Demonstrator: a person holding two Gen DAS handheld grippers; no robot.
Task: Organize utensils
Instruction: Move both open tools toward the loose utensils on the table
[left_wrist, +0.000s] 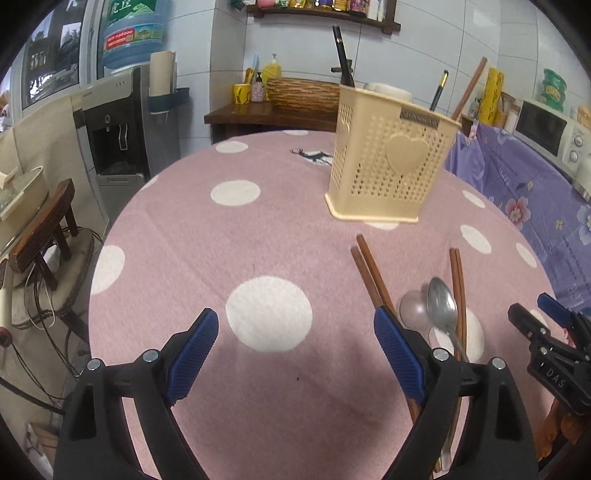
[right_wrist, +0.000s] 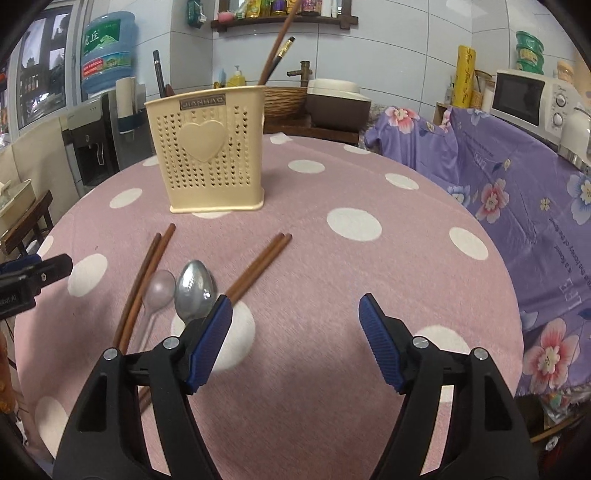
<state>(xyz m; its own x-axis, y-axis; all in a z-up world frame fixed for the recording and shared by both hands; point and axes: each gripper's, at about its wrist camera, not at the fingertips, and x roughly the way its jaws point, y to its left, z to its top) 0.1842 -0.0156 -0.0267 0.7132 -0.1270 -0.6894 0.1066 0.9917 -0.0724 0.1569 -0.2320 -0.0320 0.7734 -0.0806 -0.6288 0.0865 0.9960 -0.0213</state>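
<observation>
Left wrist view: we see our left gripper (left_wrist: 295, 332) spread wide, nothing between its pads, over the pink dotted tablecloth (left_wrist: 177, 236); chopsticks (left_wrist: 371, 273), a metal spoon (left_wrist: 441, 306) and a clear spoon (left_wrist: 413, 308) lie flat just past its right finger, the beige holder (left_wrist: 388, 166) upright beyond. Right wrist view: our right gripper (right_wrist: 295, 317) is apart and still widening, empty, utensils beside its left finger, holder standing behind.

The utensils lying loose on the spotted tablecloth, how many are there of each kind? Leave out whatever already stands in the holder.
Brown wooden chopsticks: 4, as one pair left of the spoons and one pair right of them
Metal spoon: 1
Translucent pinkish spoon: 1
Total: 6 loose utensils
</observation>
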